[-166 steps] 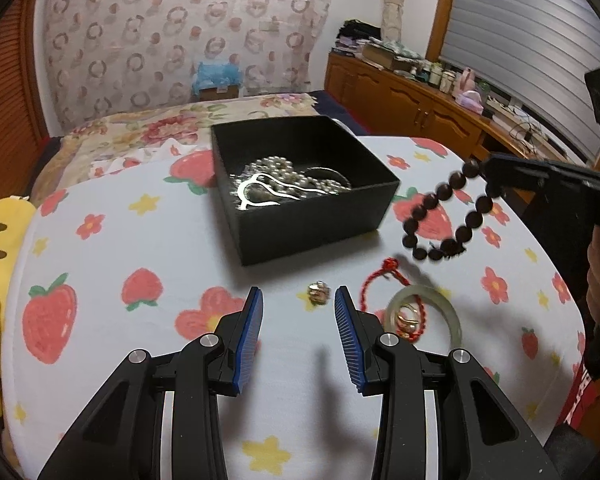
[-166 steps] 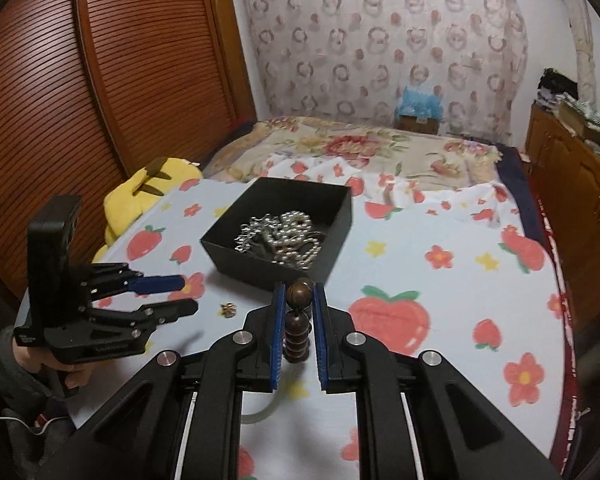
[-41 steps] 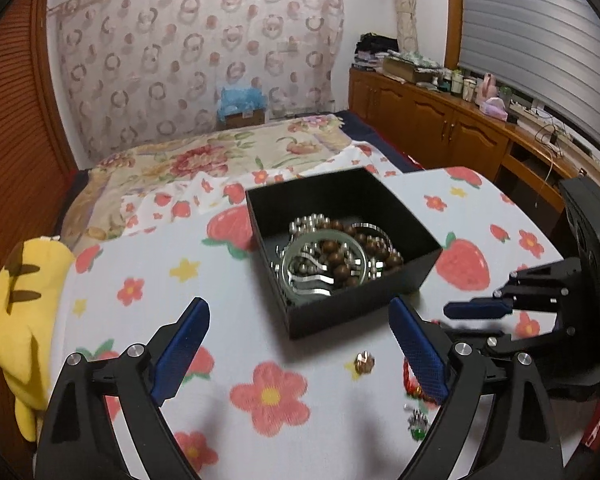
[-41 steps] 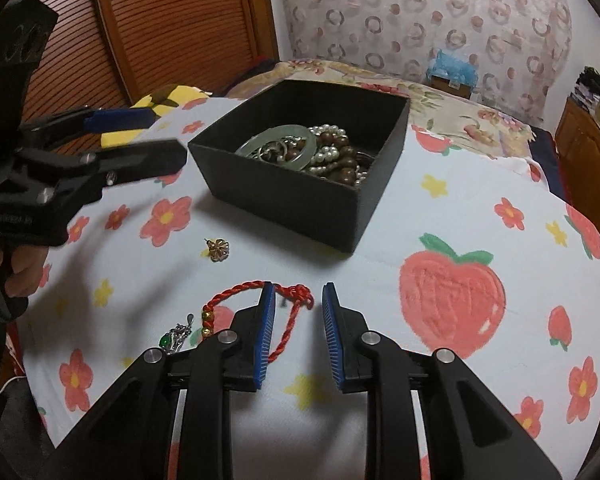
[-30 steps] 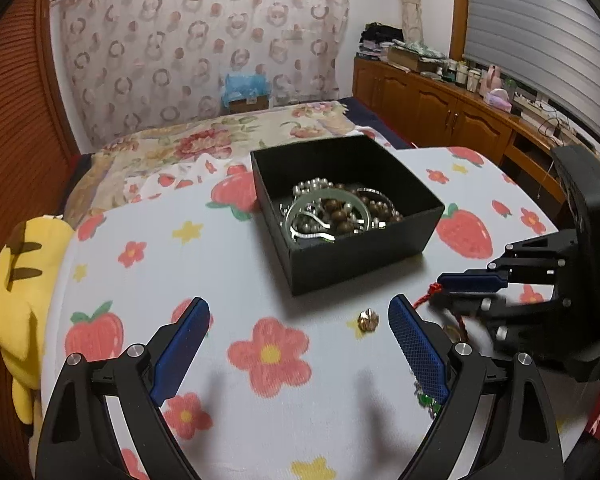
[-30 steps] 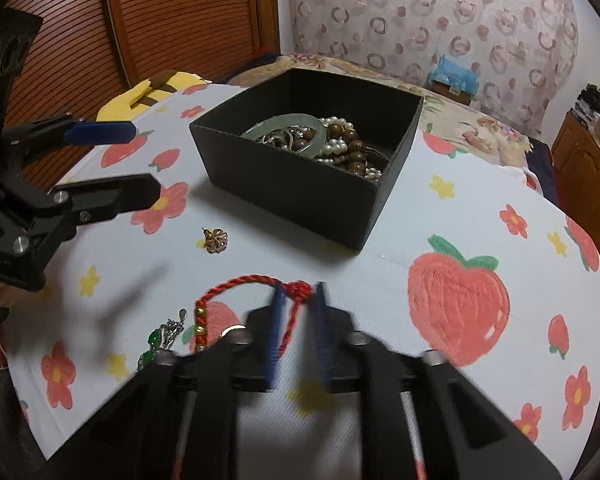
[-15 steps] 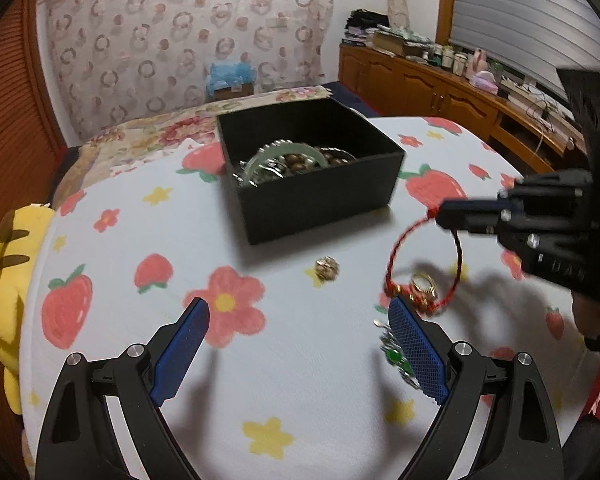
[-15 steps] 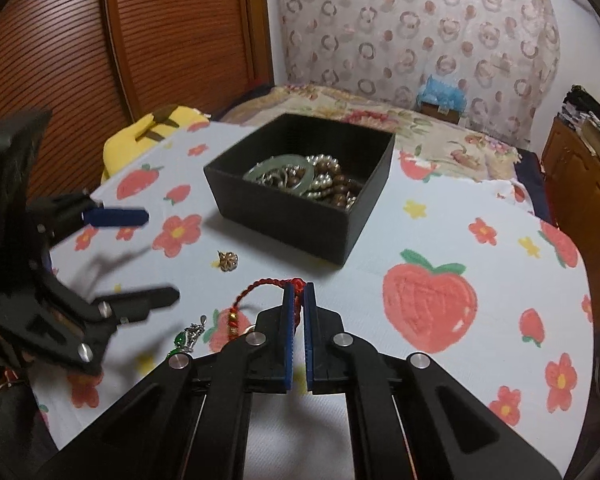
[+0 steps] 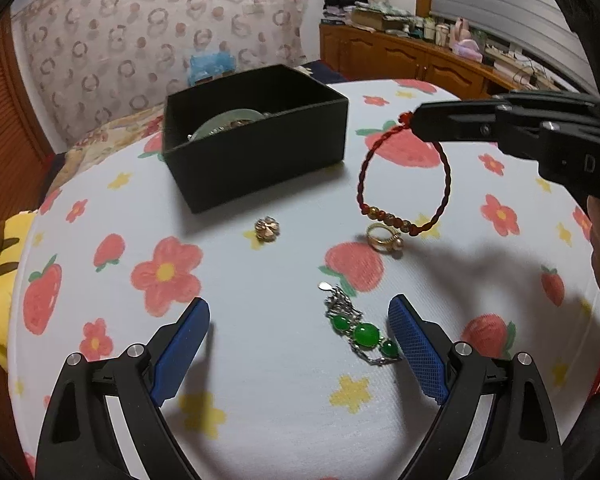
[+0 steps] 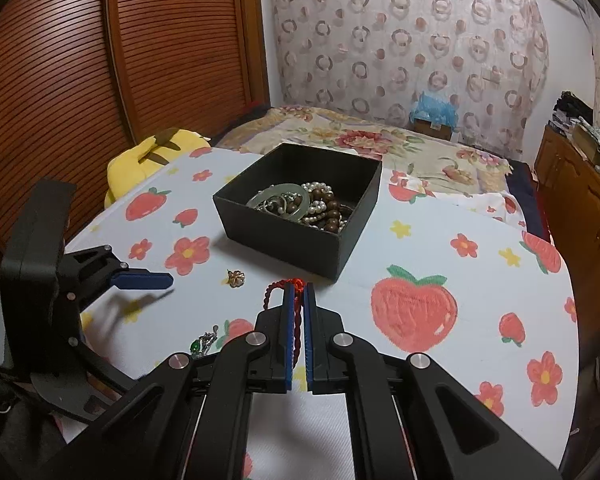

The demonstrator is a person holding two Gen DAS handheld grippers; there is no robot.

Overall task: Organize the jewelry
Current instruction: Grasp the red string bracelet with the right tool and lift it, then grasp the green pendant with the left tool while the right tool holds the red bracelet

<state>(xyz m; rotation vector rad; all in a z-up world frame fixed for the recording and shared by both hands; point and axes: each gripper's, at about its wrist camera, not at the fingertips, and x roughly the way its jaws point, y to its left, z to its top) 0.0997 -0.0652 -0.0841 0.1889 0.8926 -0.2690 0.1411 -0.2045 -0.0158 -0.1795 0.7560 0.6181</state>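
Black box (image 10: 284, 240) holding jade bangle (image 10: 278, 200), pearls (image 10: 320, 206), brown beads (image 10: 332, 216)

My right tool (image 10: 299, 300) is clamped on the knot of the red cord bracelet (image 9: 404, 184), which hangs as an open loop above the table (image 9: 260, 400), gold beads lowest. The black box (image 9: 256, 136) stands upright on the table at 11 o'clock from my left tool (image 9: 299, 344); it contains a pale green bangle (image 10: 280, 200), white pearls and brown wooden beads (image 10: 328, 216). A small gold flower charm (image 9: 267, 229) lies just in front of the box. A gold ring (image 9: 384, 236) lies flat beneath the bracelet. A silver pendant with green stones (image 9: 356, 332) lies at 1 o'clock, just beside my left tool's right pad.
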